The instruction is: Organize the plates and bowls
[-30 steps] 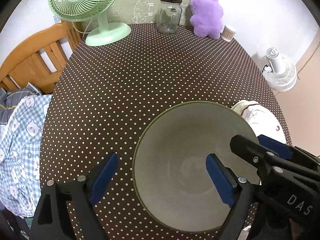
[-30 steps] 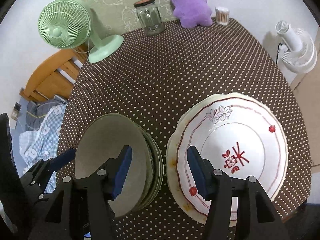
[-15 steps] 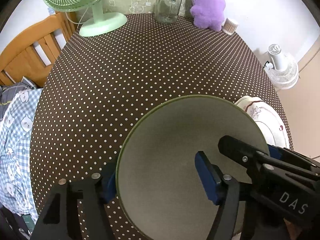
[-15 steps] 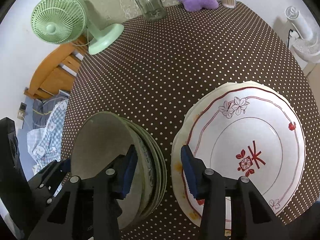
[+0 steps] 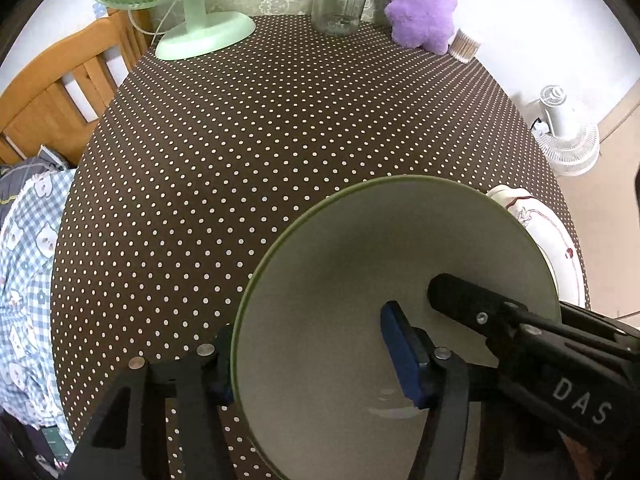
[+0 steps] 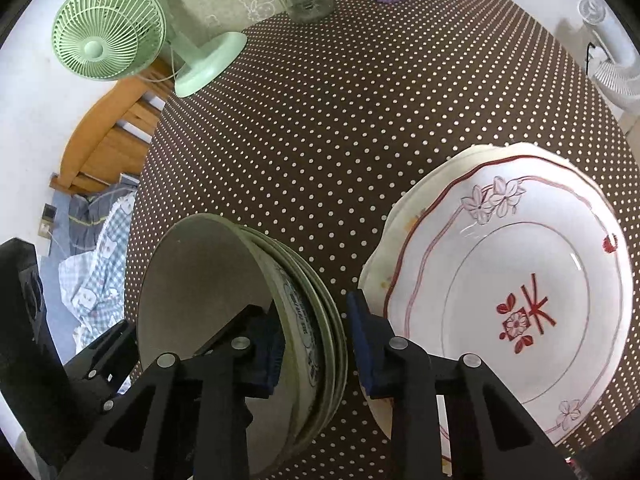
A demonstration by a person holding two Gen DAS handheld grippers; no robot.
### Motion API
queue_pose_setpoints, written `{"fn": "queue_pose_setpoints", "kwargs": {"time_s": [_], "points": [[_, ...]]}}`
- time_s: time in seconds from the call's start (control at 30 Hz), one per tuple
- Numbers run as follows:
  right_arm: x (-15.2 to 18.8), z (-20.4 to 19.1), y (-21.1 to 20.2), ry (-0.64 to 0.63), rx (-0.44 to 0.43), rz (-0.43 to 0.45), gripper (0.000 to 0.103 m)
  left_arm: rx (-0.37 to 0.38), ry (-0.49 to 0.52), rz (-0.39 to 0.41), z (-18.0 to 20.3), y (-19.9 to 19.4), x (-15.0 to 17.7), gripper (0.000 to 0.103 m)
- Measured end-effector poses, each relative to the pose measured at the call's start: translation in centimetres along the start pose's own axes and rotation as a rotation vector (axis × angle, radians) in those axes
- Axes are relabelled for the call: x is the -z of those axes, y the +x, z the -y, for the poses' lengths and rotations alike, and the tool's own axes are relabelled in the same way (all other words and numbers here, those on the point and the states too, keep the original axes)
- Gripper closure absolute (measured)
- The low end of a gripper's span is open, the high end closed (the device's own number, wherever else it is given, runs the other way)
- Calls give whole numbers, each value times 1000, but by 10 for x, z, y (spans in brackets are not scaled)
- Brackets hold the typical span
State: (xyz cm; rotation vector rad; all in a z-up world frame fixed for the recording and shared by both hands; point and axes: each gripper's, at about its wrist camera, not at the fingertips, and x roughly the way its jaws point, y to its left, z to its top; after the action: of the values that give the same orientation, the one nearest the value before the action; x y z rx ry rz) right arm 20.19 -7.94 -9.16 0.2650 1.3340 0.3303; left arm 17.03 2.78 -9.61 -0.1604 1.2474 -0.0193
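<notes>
A stack of grey-green bowls [image 5: 360, 260] sits at the near edge of the dotted table [image 5: 280, 140]. My left gripper [image 5: 312, 360] straddles the stack's left rim, one pad outside and one inside the top bowl. Its jaws are closing, still wide apart. My right gripper [image 6: 314, 350] straddles the stack's right rim [image 6: 316, 300], its jaws closing. Its inner pad is against the top bowl, with a small gap at the outer pad. A stack of white plates [image 6: 520, 280] with red flower trim lies just to the right of the bowls.
At the table's far side stand a green fan [image 5: 200, 20], a glass jar [image 5: 340, 0], a purple plush toy [image 5: 424, 4] and a cup of cotton swabs [image 5: 464, 46]. A wooden chair [image 5: 52, 100] with checked cloth [image 5: 24, 280] is left; a white floor fan [image 5: 568, 140] right.
Both grippers have sunk over the bowl stack's rims, and both pairs of jaws have narrowed around them. The bowls and plates have not moved.
</notes>
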Motion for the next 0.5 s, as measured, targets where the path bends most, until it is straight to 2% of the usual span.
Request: {"fn": "queue_pose_setpoints", "kwargs": {"time_s": [0.13,0.5], "points": [[-1,0,6,13,-18,-8,71,11,12,10,-2,0,0,44],[0,-8,7,-2,20,15,70,31,24,21,-3,-2,3,47]]}}
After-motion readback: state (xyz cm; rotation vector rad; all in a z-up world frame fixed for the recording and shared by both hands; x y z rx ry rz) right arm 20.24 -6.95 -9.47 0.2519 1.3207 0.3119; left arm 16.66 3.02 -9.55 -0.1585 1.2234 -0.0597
